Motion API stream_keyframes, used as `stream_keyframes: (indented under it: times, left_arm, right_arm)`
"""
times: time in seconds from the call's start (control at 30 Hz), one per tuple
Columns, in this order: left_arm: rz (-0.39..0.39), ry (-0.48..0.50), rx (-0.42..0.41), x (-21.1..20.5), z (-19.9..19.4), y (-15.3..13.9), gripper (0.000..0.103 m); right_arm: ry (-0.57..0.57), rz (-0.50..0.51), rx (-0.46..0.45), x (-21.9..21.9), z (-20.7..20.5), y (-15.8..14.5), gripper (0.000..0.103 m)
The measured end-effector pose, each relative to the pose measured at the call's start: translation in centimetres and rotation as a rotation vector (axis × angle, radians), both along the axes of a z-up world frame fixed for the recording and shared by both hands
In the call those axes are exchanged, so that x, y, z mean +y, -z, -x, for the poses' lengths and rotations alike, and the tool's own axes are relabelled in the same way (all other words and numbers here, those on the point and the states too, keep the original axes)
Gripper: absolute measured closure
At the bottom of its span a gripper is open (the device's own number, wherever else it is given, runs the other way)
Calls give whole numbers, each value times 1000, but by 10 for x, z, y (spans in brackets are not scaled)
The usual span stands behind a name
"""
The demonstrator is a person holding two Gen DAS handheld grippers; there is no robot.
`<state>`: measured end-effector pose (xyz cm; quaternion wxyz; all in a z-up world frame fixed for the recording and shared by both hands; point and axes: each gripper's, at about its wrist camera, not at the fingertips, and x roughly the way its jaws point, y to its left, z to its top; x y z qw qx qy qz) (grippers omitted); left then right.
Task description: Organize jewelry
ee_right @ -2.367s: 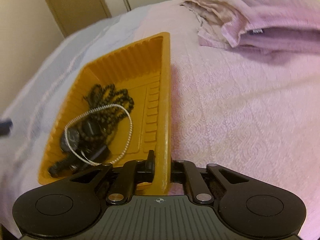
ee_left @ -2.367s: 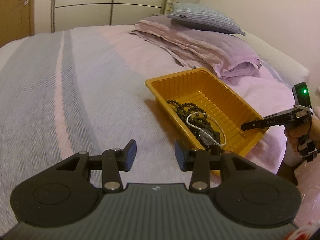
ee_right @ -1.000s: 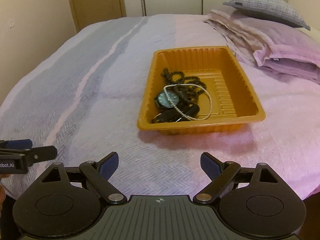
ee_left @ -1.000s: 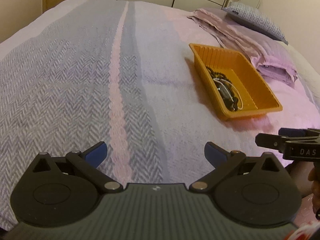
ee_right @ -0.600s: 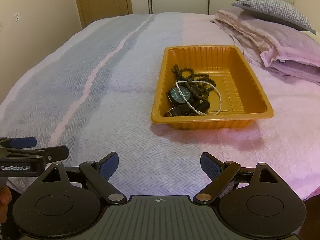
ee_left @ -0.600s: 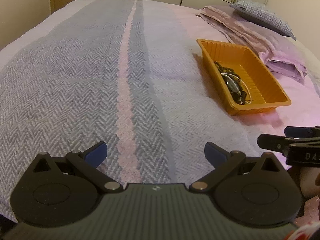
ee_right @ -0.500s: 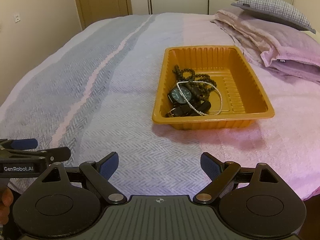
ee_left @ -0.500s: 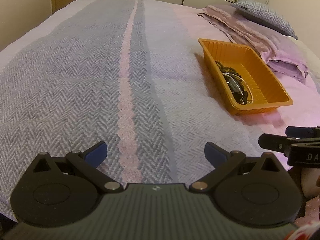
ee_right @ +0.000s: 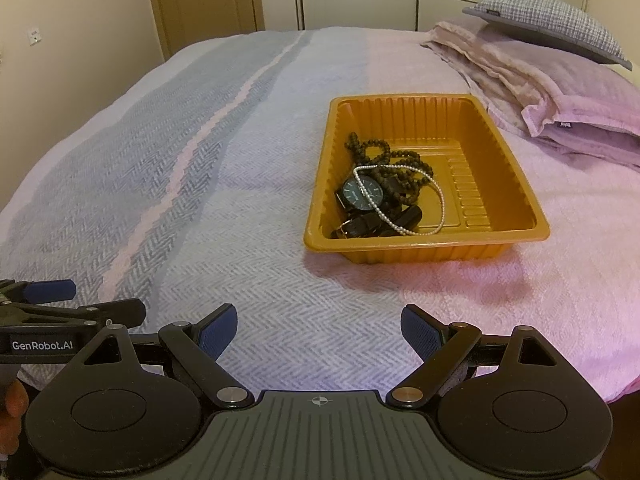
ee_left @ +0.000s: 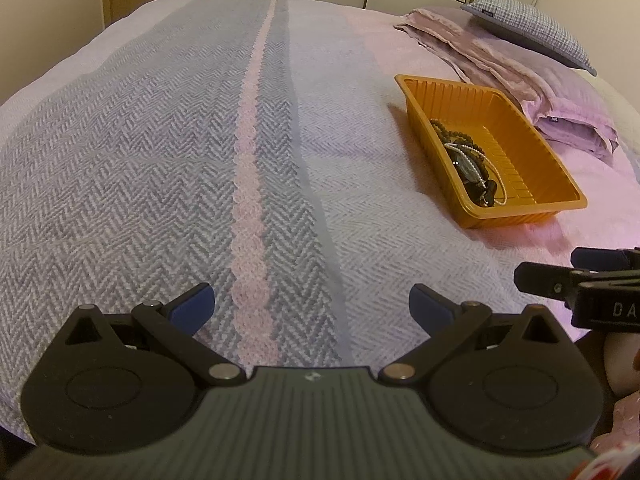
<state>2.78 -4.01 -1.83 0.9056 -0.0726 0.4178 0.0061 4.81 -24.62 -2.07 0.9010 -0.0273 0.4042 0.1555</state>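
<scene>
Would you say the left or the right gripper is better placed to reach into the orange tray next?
Right, probably. The right gripper faces the orange tray almost head-on, open and empty. For the left gripper, also open, the tray sits far off to one side.

Left tongs [ee_left: 311, 305] and right tongs [ee_right: 319, 330] gape, empty.

An orange tray [ee_left: 558, 200] holding beads [ee_left: 452, 134], a pearl strand [ee_left: 494, 178] and a watch [ee_left: 468, 166] sits on a bed [ee_left: 160, 160]; the left tool [ee_left: 311, 307] hovers wide open, well apart.
</scene>
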Motion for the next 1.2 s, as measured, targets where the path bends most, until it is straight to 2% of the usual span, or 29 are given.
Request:
stream_keyframes:
  times: [1.2]
  left_arm:
    - [-2, 3, -3, -4, -1, -1, 0]
  right_arm:
    - [-1, -8, 7, 0, -1, 4, 15]
